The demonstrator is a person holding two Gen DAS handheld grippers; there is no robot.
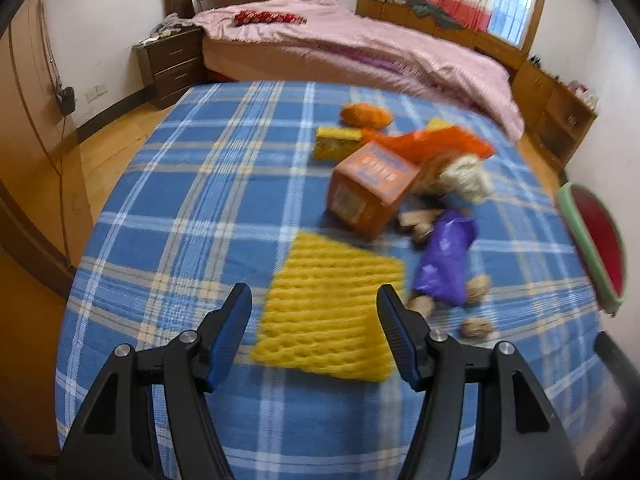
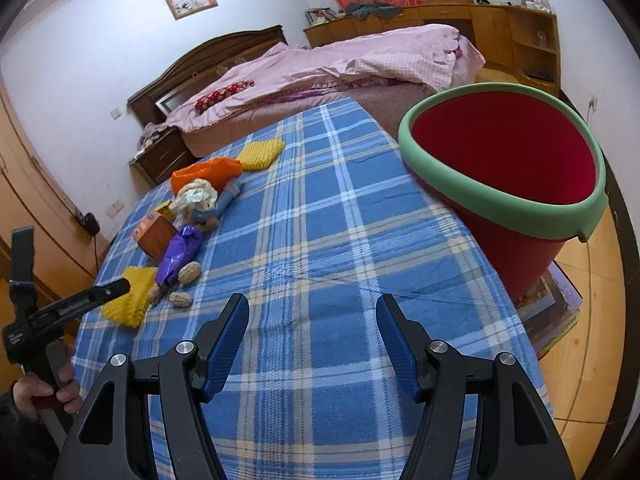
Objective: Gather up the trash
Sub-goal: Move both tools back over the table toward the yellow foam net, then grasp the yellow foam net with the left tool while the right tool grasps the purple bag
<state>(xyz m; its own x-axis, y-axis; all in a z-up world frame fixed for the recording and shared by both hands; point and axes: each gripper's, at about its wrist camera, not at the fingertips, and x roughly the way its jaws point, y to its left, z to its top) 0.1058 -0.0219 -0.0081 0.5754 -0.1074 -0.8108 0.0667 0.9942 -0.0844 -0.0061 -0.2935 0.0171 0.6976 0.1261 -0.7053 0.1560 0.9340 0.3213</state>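
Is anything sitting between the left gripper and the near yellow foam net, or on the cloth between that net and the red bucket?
Nothing visible blocks the open left gripper from the yellow foam net. Toward the red bucket, a purple bag and peanuts lie beside the net; beyond them the plaid cloth is bare.

Each camera looks forward past its own tool, low over the checked desk (image 1: 200,200); both views share the yellow foam net (image 1: 328,312) and bed (image 2: 360,68) beyond
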